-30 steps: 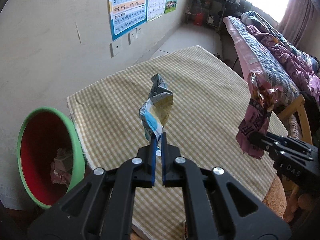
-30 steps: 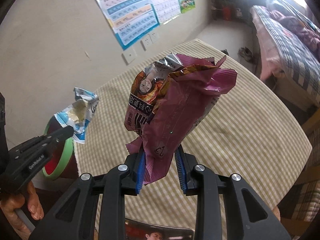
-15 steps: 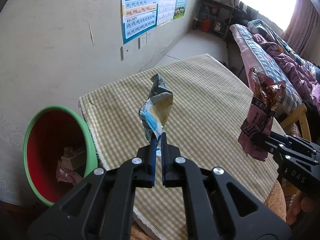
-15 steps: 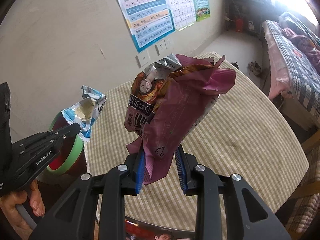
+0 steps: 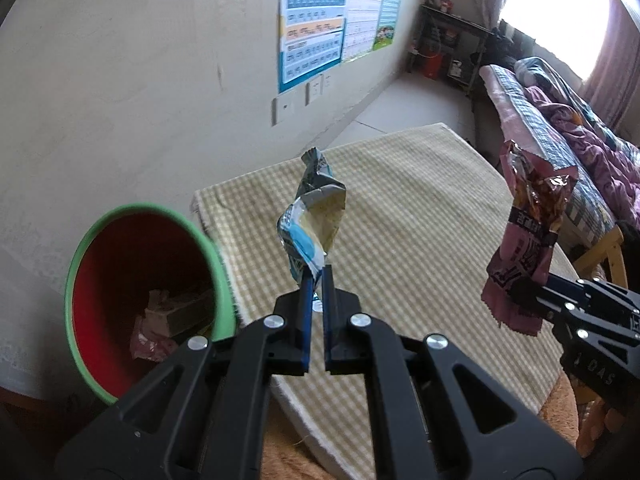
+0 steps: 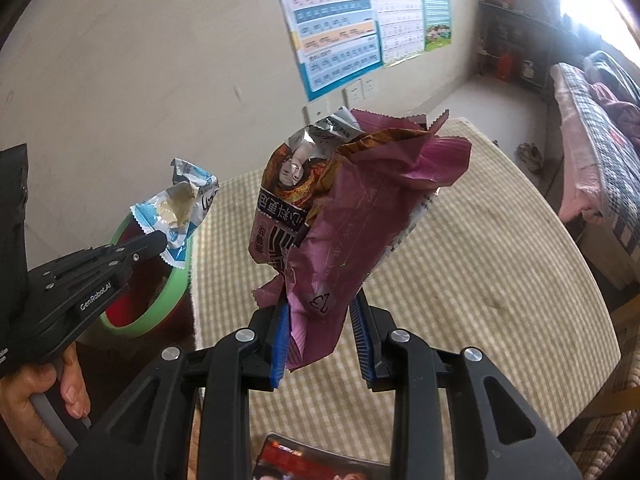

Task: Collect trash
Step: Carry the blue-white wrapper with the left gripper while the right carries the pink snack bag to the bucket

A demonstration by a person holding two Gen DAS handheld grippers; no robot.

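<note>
Above a checked-cloth surface point(image 5: 420, 216), the left tool point(image 5: 316, 276) pinches a blue-and-white wrapper point(image 5: 312, 216) just right of the green-rimmed red bin point(image 5: 216, 264) at the surface's left edge; the right tool point(image 6: 320, 312) clamps a crumpled purple snack bag point(image 6: 352, 208) in clear air over the cloth. Posters point(image 5: 316, 36) hang on the far wall, a bed point(image 5: 560, 140) far right. Only the left view shows trash inside the bin (the right adds a printed packet point(image 6: 312, 462) at the near edge).
</note>
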